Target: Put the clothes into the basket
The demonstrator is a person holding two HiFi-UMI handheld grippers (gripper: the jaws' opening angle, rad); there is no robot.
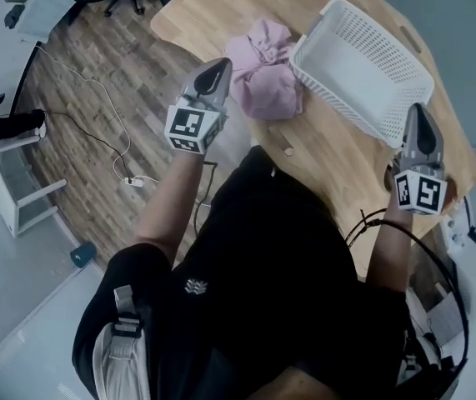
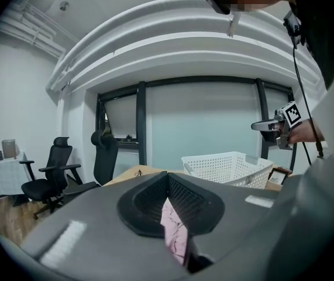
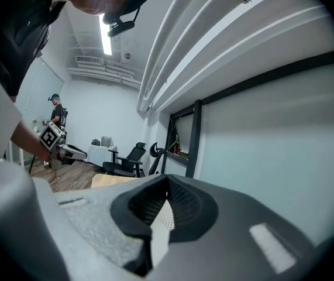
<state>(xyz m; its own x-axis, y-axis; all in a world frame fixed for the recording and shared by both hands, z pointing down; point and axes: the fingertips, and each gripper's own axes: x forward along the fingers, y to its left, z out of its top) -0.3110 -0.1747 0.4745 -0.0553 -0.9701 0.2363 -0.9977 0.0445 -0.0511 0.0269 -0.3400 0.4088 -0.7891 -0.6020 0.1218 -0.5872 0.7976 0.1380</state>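
Observation:
A crumpled pink garment (image 1: pixel 264 67) lies on the wooden table (image 1: pixel 204 11), just left of the white mesh basket (image 1: pixel 361 65), which holds no clothes. My left gripper (image 1: pixel 214 75) hovers by the garment's left edge with its jaws shut and nothing held. In the left gripper view a strip of pink cloth (image 2: pixel 175 230) shows through the slit below the shut left gripper (image 2: pixel 168 183), and the basket (image 2: pixel 231 167) stands beyond. My right gripper (image 1: pixel 421 127) hangs over the basket's near corner, also shut. In its own view the right gripper (image 3: pixel 167 187) shows white mesh (image 3: pixel 162 227) through the slit.
The table's rounded edge runs close to my body. Cables (image 1: pixel 121 140) trail over the wood floor at left, near a white stand (image 1: pixel 12 182). Black office chairs (image 2: pixel 50 174) stand past the table. Another person (image 3: pixel 55 113) stands far off.

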